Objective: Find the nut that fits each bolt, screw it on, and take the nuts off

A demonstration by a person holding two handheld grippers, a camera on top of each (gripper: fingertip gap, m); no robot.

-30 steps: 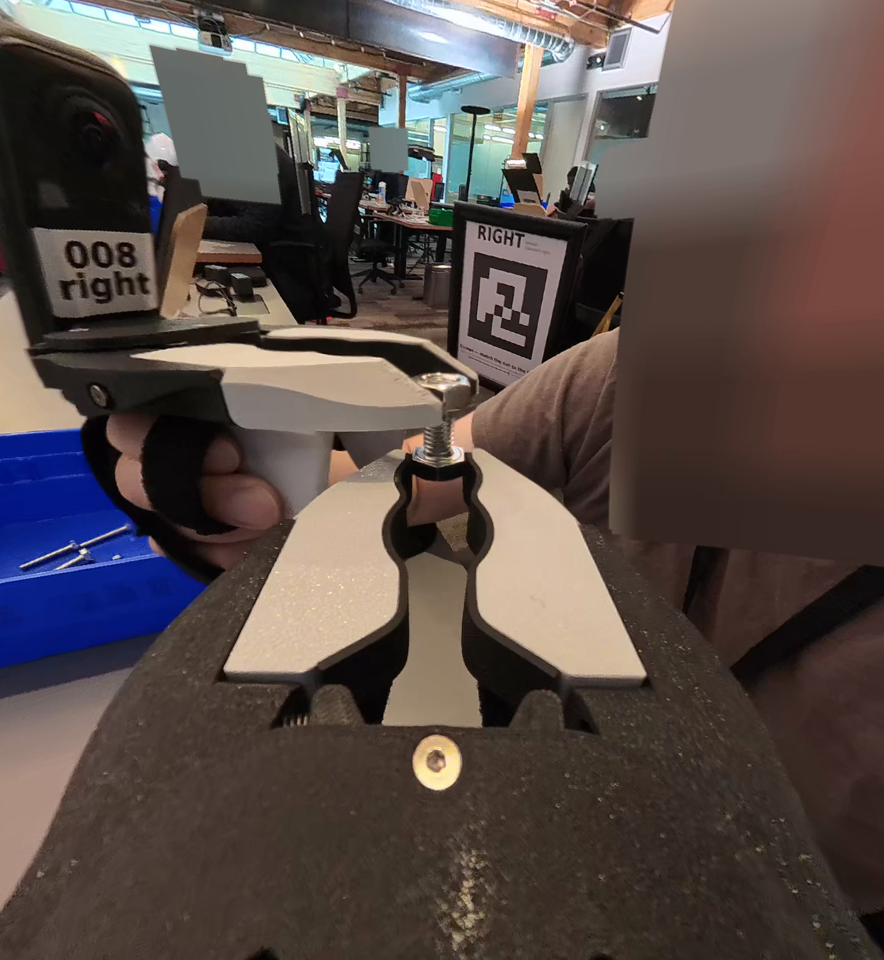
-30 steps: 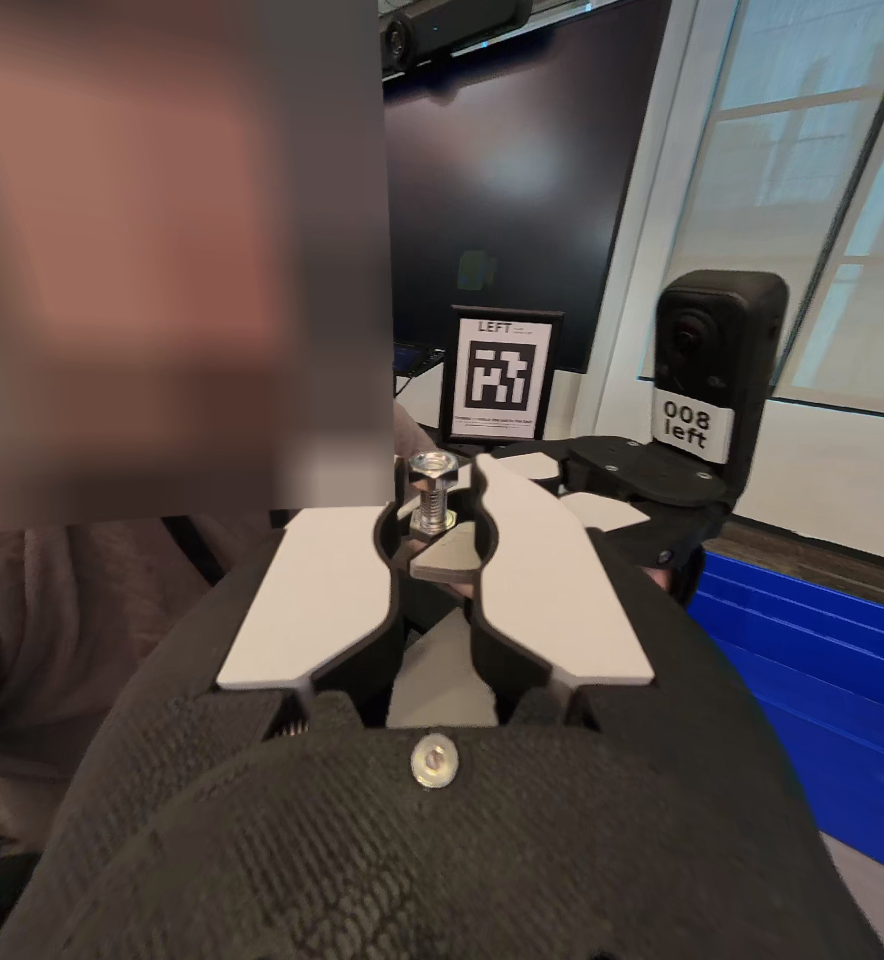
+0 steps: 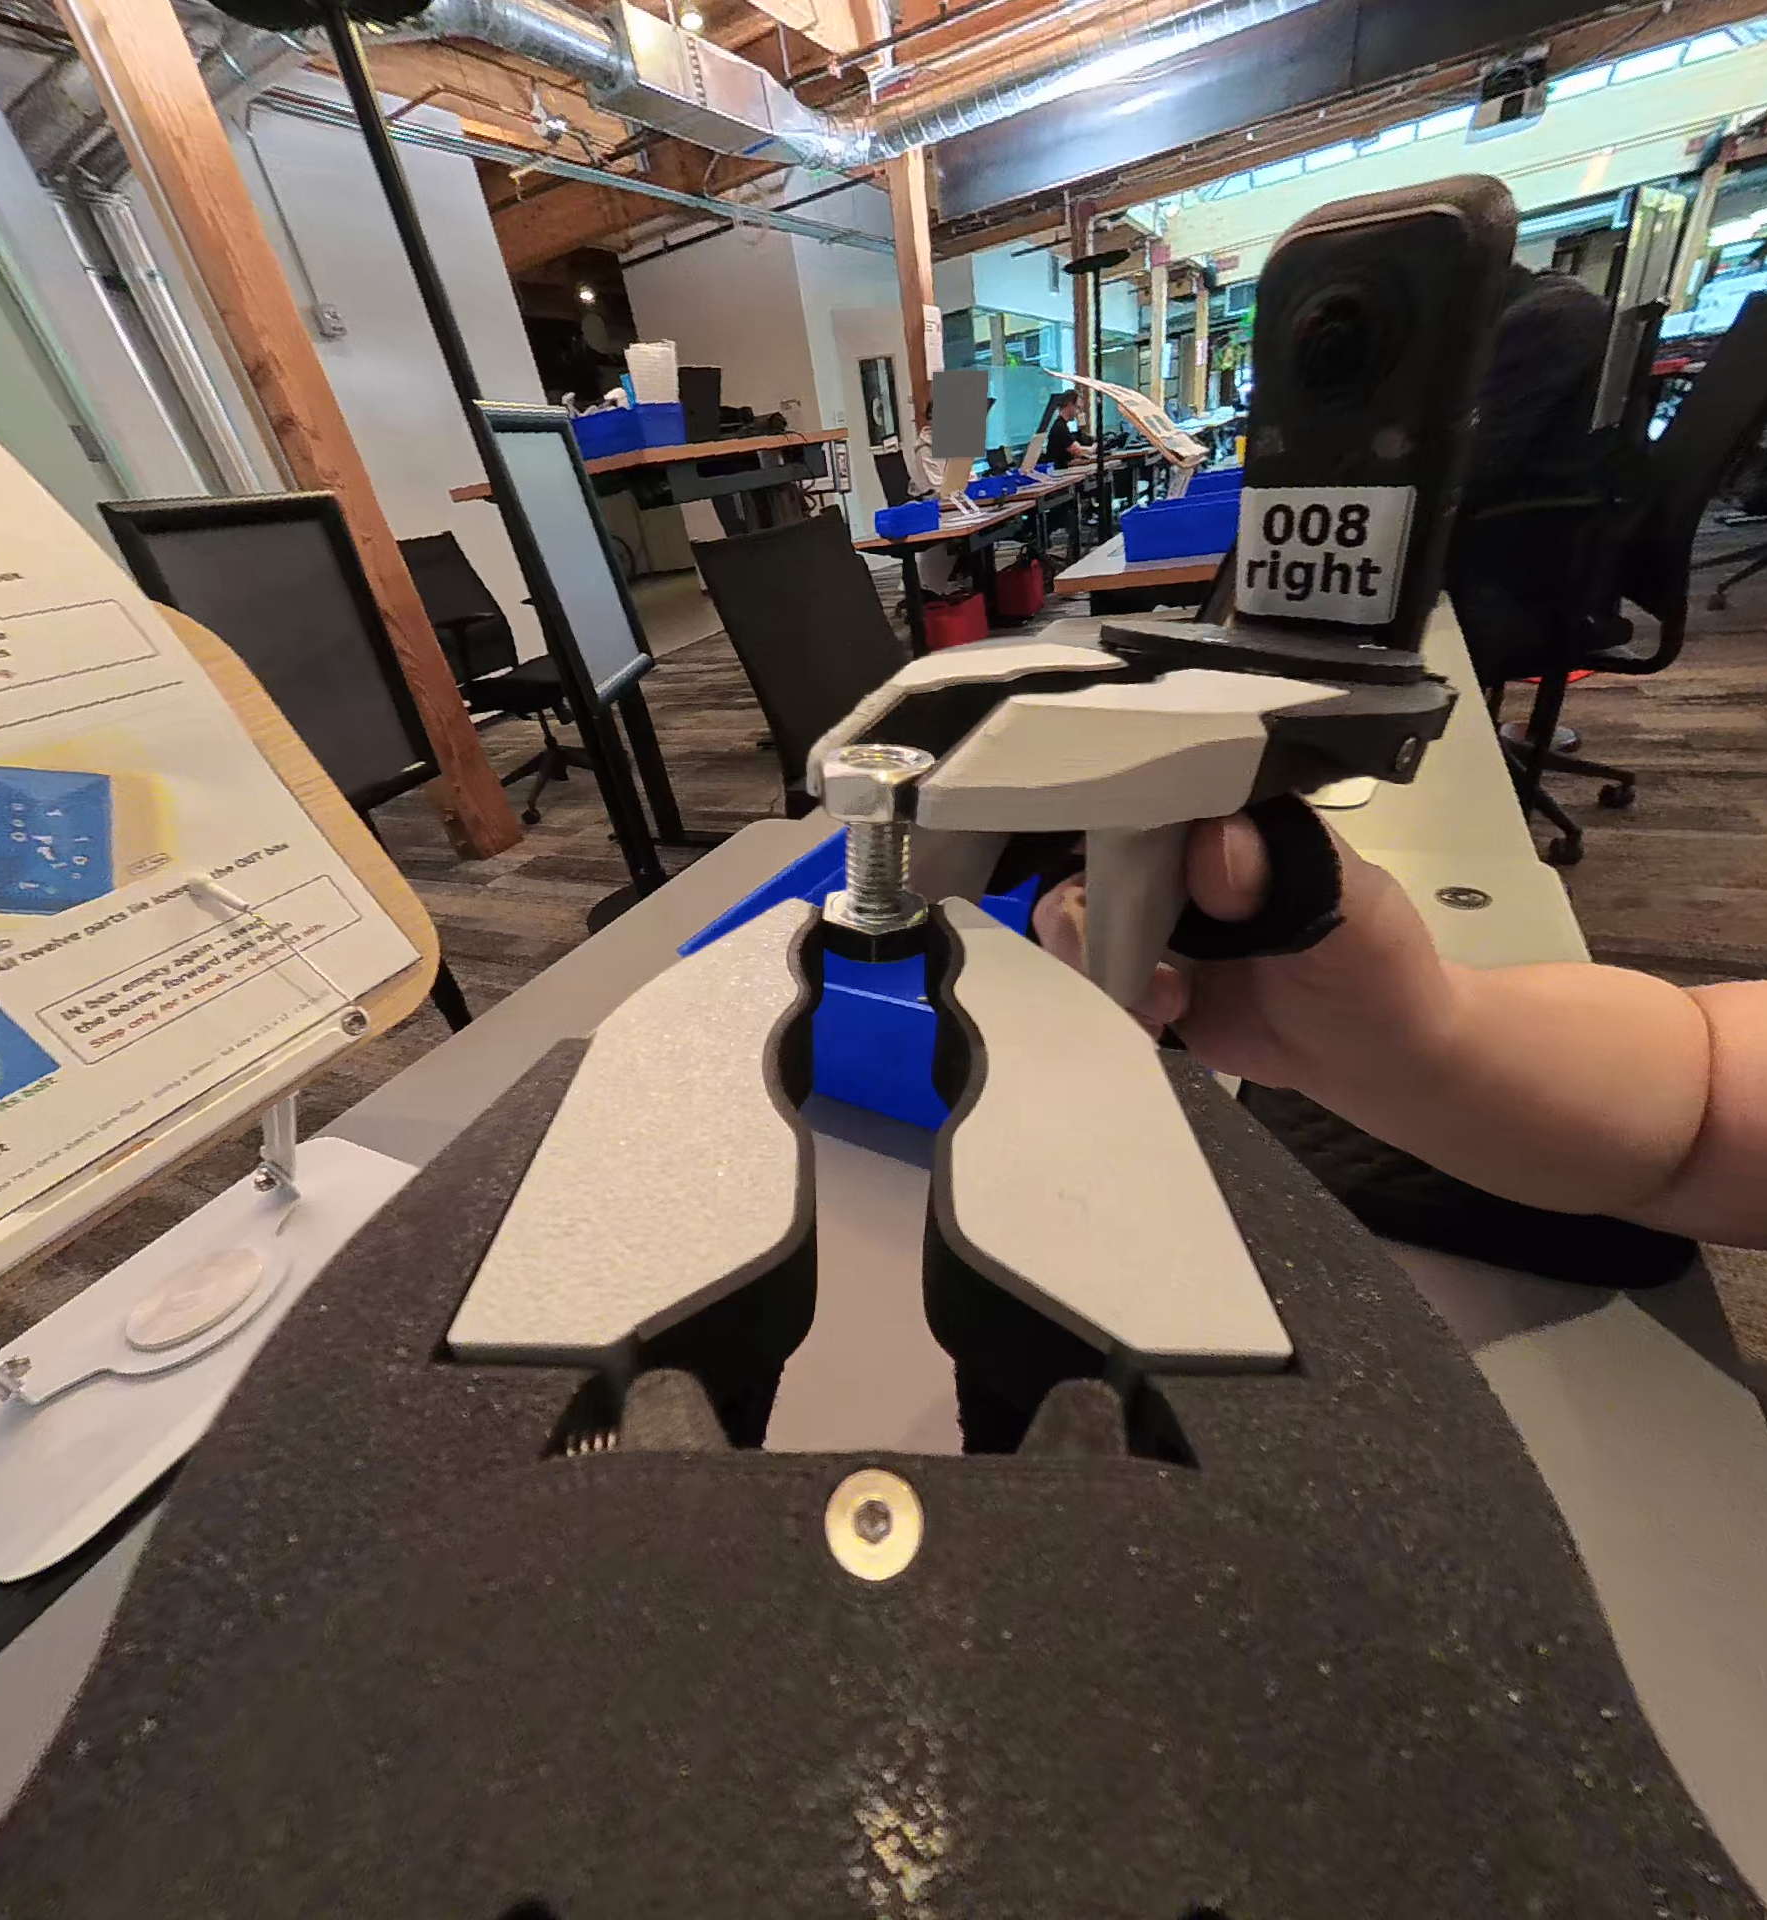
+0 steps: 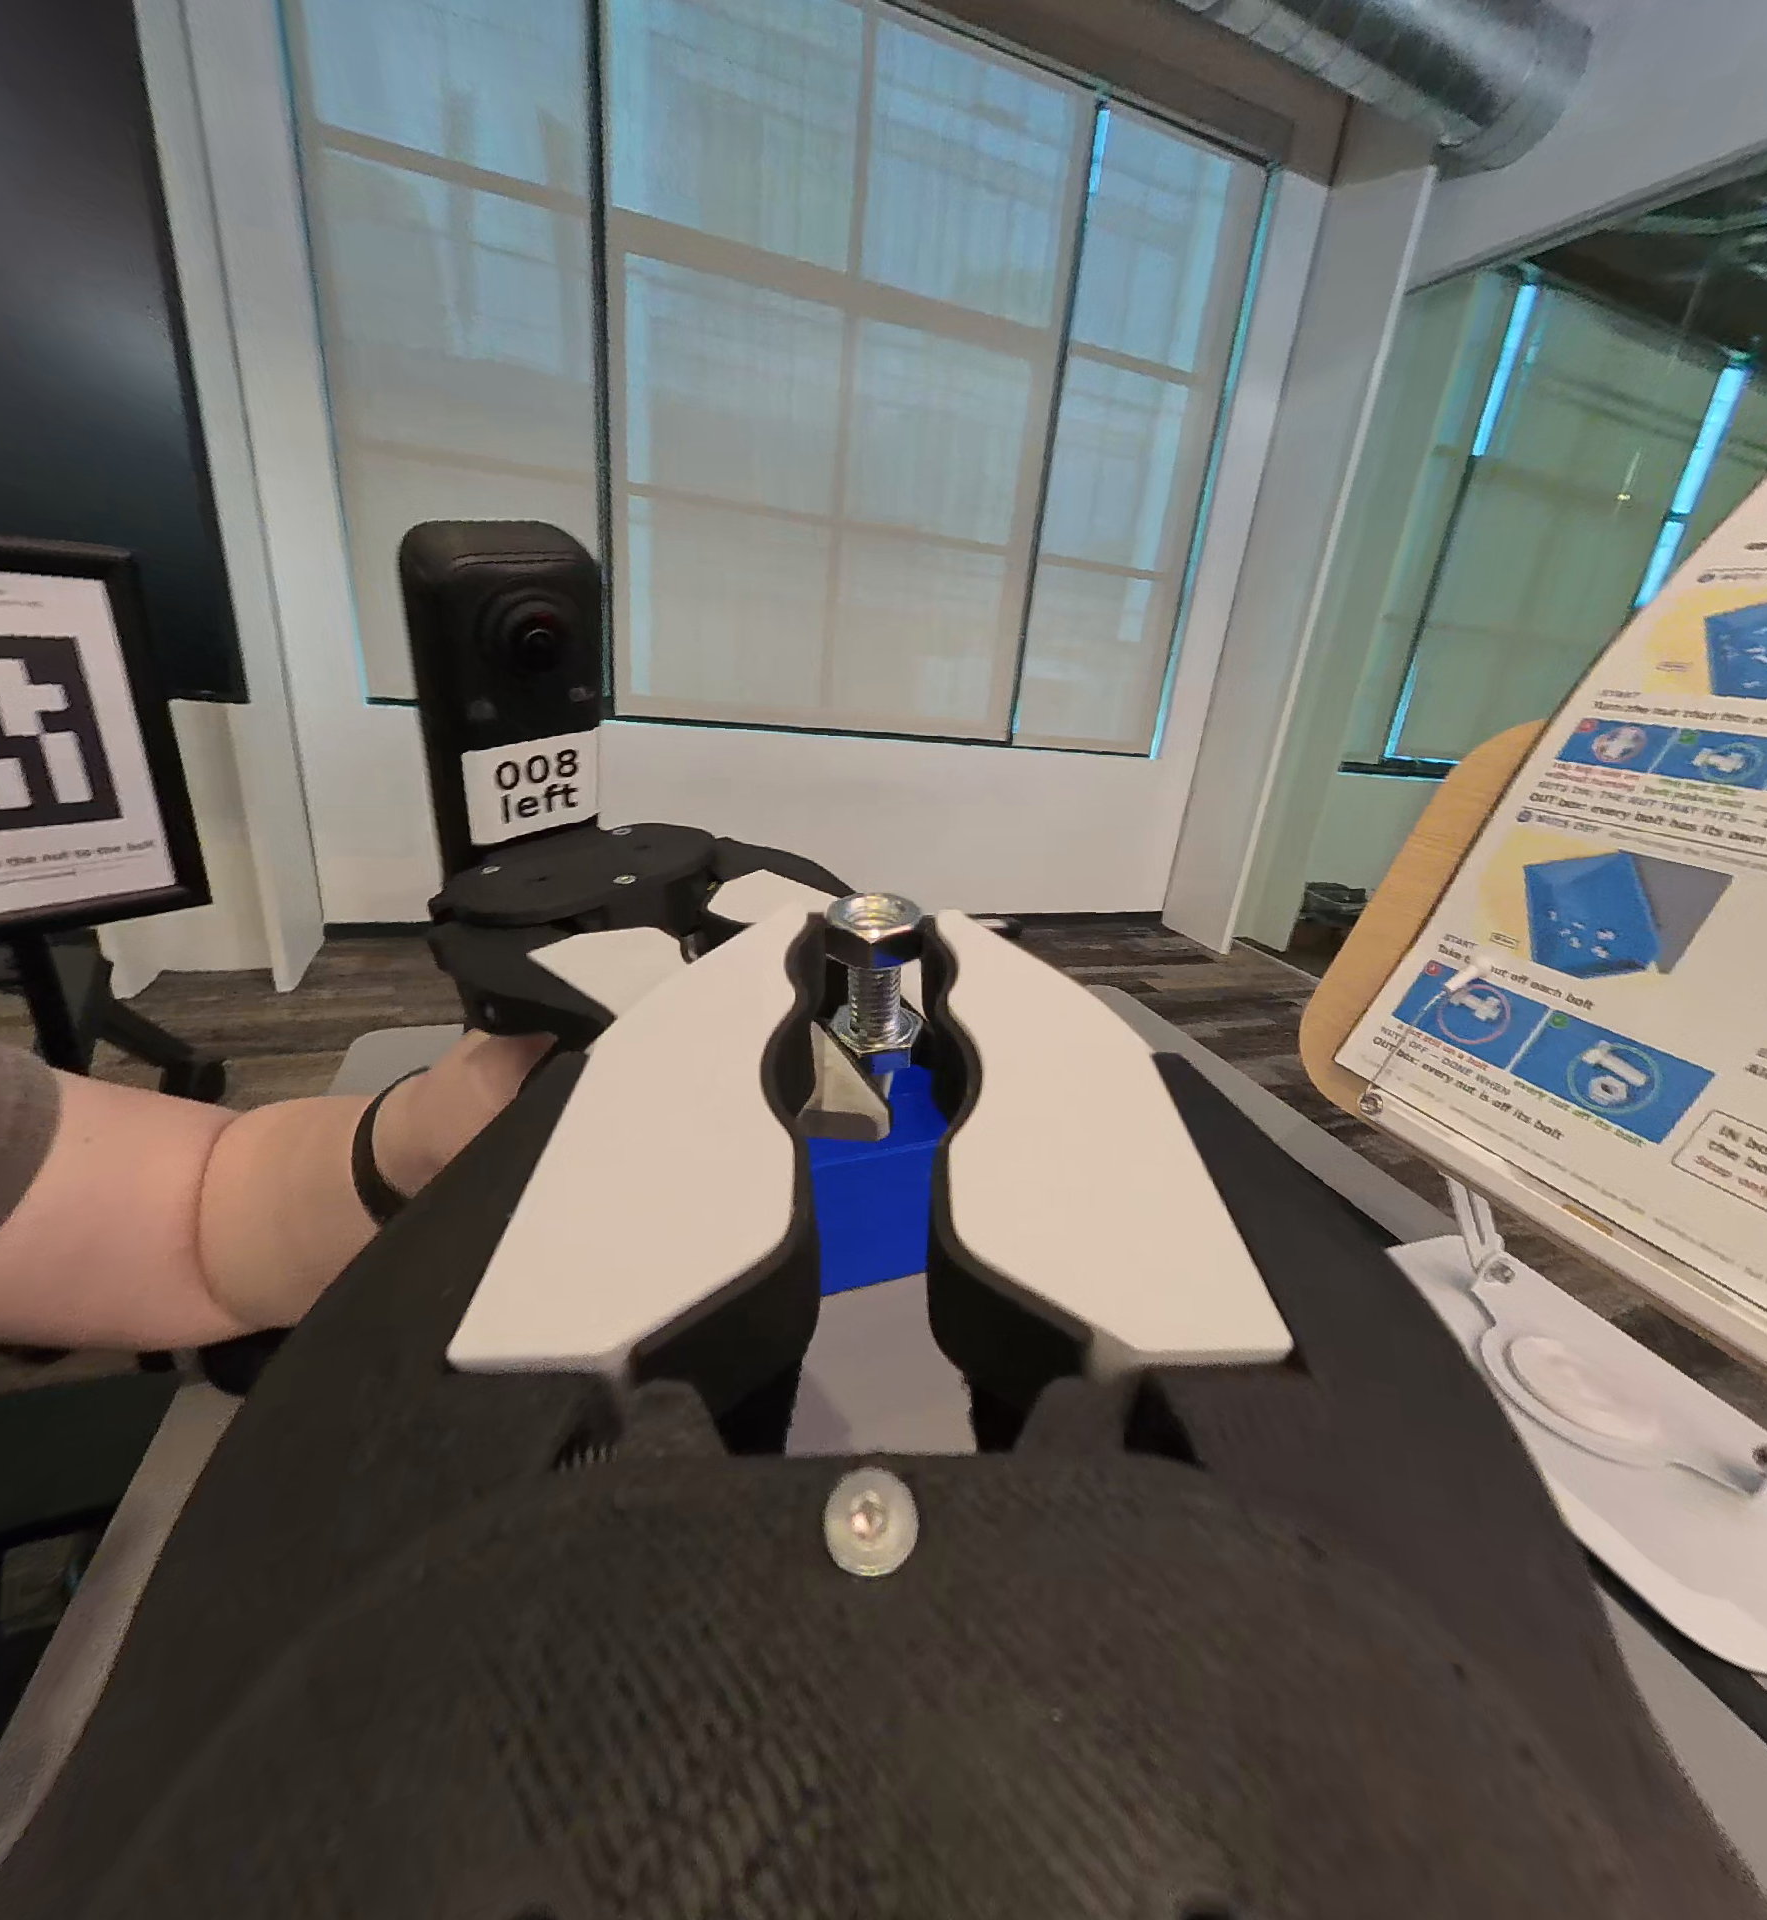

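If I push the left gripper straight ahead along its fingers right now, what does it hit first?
Probably the right gripper itself: its fingers cross just ahead, clamped on the bolt's head, while the left gripper holds the nut. Beyond lies the blue bin; depth is unclear.

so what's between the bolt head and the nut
Only bare threaded shank, nothing else on it. The left wrist view shows the bolt head in the right tongs and the nut in the left tongs.

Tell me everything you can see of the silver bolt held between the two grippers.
The silver hex-head bolt looks like bright zinc-plated steel and stands upright, head on top, threaded shank exposed. The right gripper is shut on its head. Lower down, a silver hex nut sits on the threads, clamped by the left gripper. A blue plastic bin lies below.
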